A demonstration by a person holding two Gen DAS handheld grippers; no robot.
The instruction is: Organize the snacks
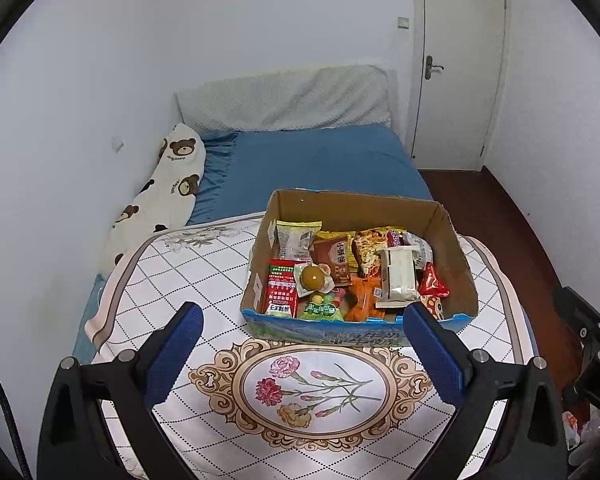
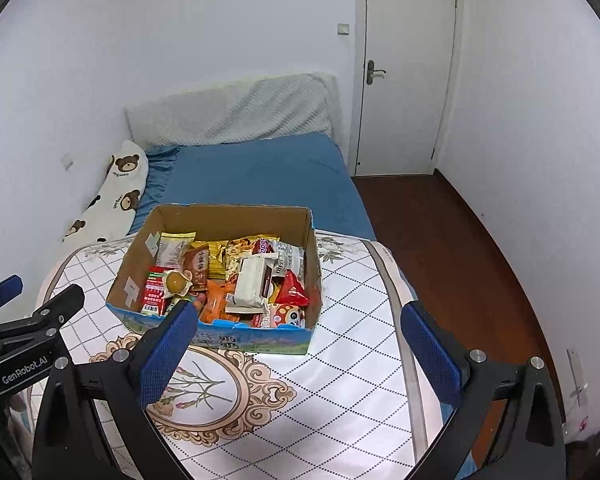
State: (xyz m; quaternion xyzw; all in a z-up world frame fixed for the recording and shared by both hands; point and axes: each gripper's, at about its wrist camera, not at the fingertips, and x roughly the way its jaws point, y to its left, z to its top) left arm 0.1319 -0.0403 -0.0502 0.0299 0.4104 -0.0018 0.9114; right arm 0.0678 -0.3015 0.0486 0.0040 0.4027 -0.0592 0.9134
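My left gripper (image 1: 302,316) and right gripper (image 2: 298,316) both hover in front of the cardboard box (image 1: 452,232), jaws spread wide, nothing held. The box sits on the floral cloth (image 1: 204,280), packed with snack packets. Inside the box a white packet (image 1: 398,276) lies on top, with a red packet (image 1: 282,288) against the left wall.

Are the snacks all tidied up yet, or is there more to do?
Done: every snack in sight sits in the cardboard box, heaped rather than lined up. In hand: nothing; the left gripper and right gripper are open and empty. Left: perhaps neatening the pile, like the white packet on top.
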